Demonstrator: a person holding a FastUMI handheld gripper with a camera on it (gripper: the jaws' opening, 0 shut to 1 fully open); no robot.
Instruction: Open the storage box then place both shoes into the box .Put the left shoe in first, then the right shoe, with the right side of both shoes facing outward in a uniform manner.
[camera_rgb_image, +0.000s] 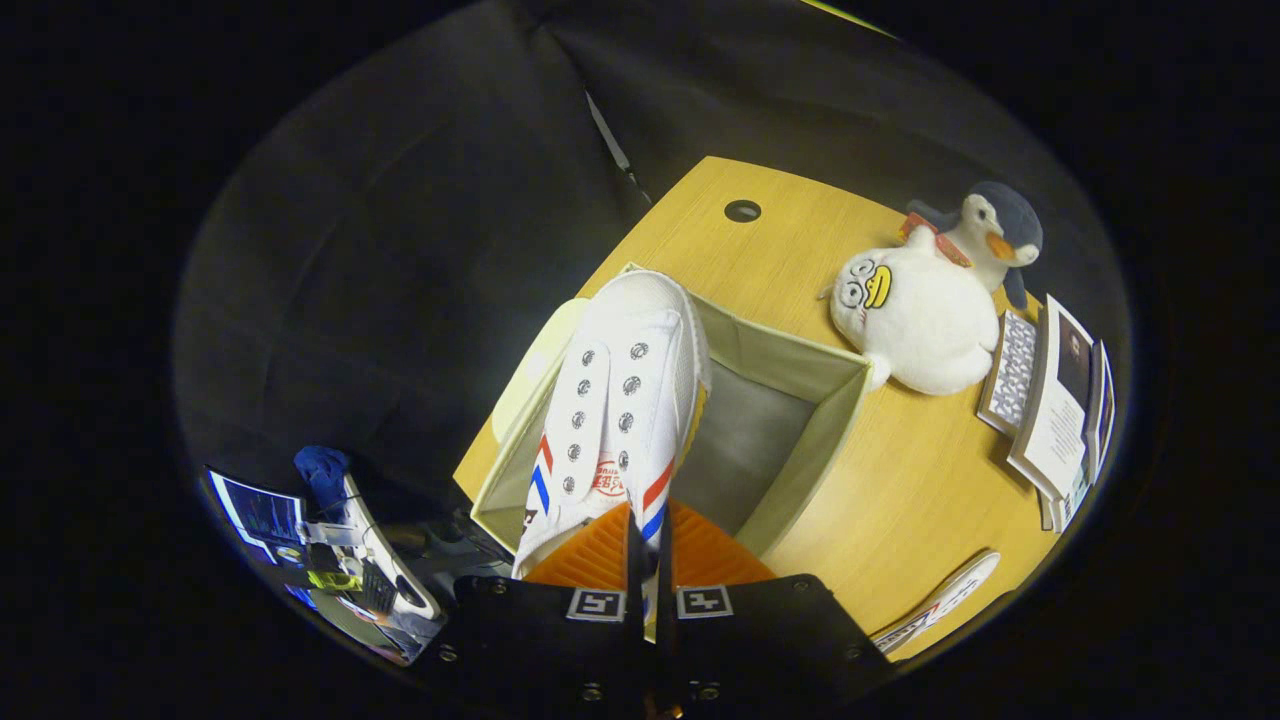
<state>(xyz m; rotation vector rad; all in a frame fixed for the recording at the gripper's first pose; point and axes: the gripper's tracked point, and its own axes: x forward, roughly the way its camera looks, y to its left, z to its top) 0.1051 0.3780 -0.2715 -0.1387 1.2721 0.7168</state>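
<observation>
A white canvas shoe (620, 400) with red and blue stripes hangs toe-forward from my gripper (648, 560), whose fingers are shut on the edge of its collar. The shoe hovers over the near left side of the open beige fabric storage box (800, 440), whose grey inside shows to the right of the shoe. The box stands at the near left corner of the wooden table (900, 500). A pale round lid-like shape (530, 370) lies just left of the box, partly hidden by the shoe.
A white plush penguin (930, 310) sits on the table beyond the box to the right. Books and cards (1050, 400) lie at the table's right side. A second shoe's sole (940, 600) shows near the table's front edge. Equipment clutter (340, 560) stands off the table, left.
</observation>
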